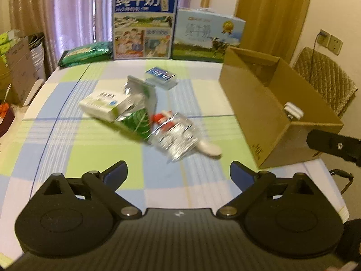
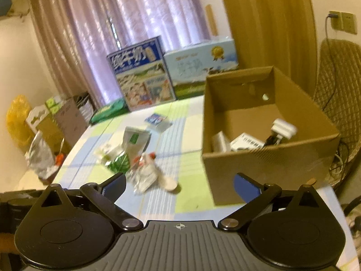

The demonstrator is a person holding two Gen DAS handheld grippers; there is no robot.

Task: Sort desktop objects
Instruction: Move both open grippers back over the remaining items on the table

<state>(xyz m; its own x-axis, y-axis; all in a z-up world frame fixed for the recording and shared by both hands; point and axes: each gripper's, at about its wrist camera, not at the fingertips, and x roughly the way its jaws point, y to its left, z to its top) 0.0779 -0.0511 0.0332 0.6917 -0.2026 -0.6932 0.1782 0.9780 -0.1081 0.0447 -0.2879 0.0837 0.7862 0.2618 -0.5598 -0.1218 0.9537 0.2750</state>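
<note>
Both tools, left tool (image 1: 178, 169) and right tool (image 2: 179, 181), gape wide and empty above the checked bench (image 1: 94, 158). Crinkled clear plastic wrapper (image 1: 178, 139), seemingly loose, lies at 12 o'clock; pinch it low, then carry it to the brown cardboard box (image 1: 270, 113) at 2 o'clock.

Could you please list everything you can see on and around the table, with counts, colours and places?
cardboard box: 1, brown, table's right side, white items inside
milk cartons: 2, blue and white, table's far edge
green packet: 1, far left corner
card box: 1, blue and white, behind the pile
medicine box: 1, white, pile's left
green pouch: 1, green and silver, pile's middle
clear wrapper: 1, red print, pile's right
white spoon: 1, beside the wrapper
left claw: open, empty
right claw: open, empty
</note>
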